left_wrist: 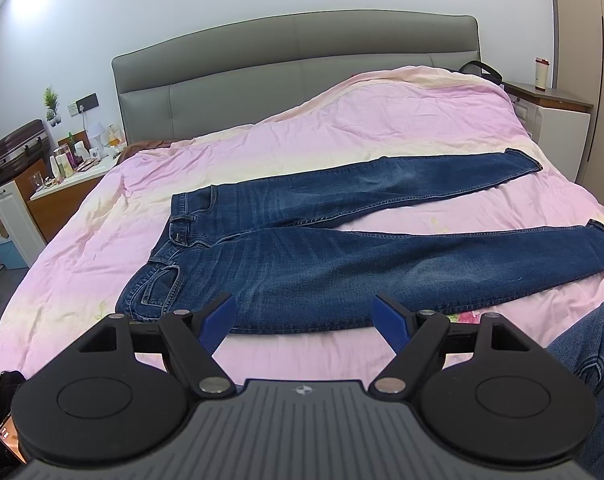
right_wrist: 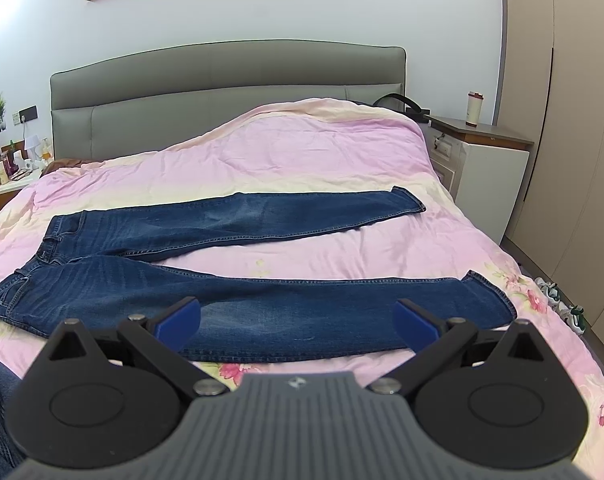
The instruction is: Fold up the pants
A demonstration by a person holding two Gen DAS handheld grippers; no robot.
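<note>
A: Spread flat across the pink duvet (right_wrist: 302, 152) — blue jeans (right_wrist: 237, 300), legs splayed apart, waistband far from the bedside cabinet (right_wrist: 490, 160).

B: Heavy denim, likely floppy but grippy. Best taken at waistband and hem.

A: Left gripper (left_wrist: 304, 320) gaping wide, empty. Right gripper (right_wrist: 297, 320) likewise — hovering over the near leg.

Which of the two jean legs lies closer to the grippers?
The near leg, running just beyond both open grippers' fingers. The other leg lies farther off, toward the headboard.
</note>
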